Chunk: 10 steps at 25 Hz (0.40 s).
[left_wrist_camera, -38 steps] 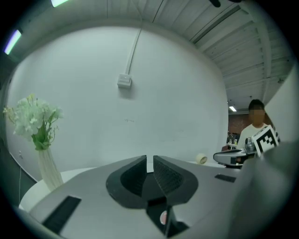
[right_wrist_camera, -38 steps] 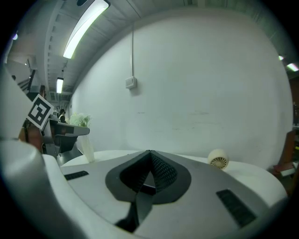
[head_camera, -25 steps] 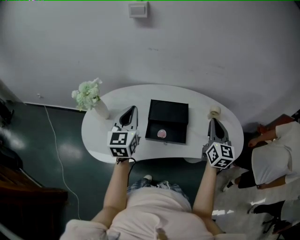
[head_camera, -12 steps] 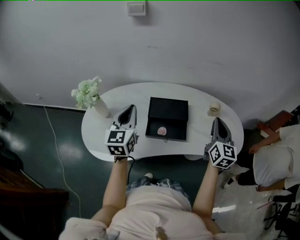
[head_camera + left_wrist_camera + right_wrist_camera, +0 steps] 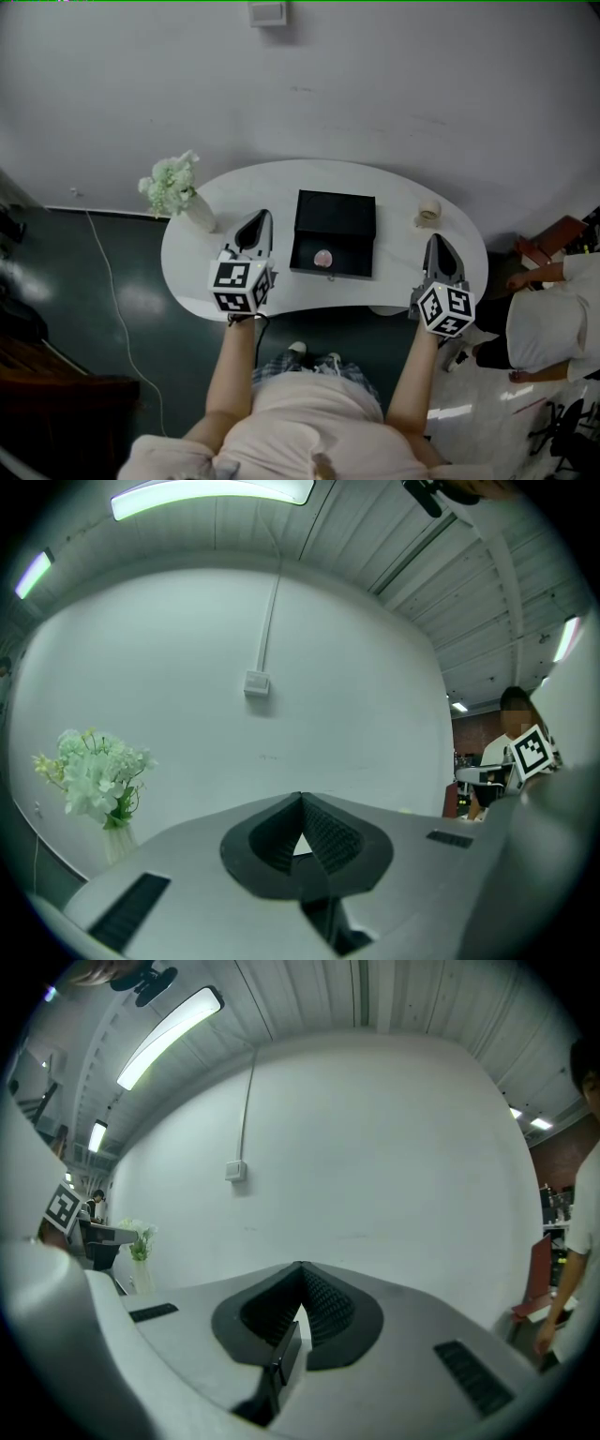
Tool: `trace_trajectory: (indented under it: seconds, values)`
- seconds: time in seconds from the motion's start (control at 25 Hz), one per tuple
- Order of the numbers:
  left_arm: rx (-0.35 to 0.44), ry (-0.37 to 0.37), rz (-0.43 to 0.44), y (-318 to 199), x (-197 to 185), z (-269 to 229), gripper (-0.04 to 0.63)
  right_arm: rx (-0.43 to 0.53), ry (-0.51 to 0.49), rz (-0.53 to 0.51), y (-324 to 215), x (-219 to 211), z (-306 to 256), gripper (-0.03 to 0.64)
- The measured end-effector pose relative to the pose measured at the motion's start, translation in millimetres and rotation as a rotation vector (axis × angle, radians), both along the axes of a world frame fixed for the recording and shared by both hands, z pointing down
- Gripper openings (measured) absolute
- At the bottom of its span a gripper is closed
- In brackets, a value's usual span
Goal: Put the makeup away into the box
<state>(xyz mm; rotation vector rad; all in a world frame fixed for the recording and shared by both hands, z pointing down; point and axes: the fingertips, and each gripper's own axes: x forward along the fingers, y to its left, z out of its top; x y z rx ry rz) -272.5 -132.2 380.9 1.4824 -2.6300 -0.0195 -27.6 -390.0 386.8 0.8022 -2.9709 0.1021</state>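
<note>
On the white table [image 5: 392,258], a vase of pale flowers [image 5: 174,190] stands far left. The left gripper [image 5: 265,217] hovers beside it, jaws clenched on nothing. In the middle, the open black box [image 5: 335,222] holds a pink round makeup piece [image 5: 322,258]. Near a small beige roll [image 5: 428,213], the right gripper [image 5: 432,240] is likewise clenched and empty.

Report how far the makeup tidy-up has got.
Done: one small pink round item lies inside the open black box. In hand: nothing; the left gripper and right gripper are shut and empty, either side of the box. Left: a pale round container sits on the table beyond the right gripper.
</note>
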Motion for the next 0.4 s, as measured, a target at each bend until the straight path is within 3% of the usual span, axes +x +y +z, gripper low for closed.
trace_trajectory:
  seconds: [0.4]
  values:
    - [0.0,0.001,-0.001,-3.7,-6.5,1.7,0.026,0.005,0.011,-0.001,-5.4,-8.6,3.7,0.015]
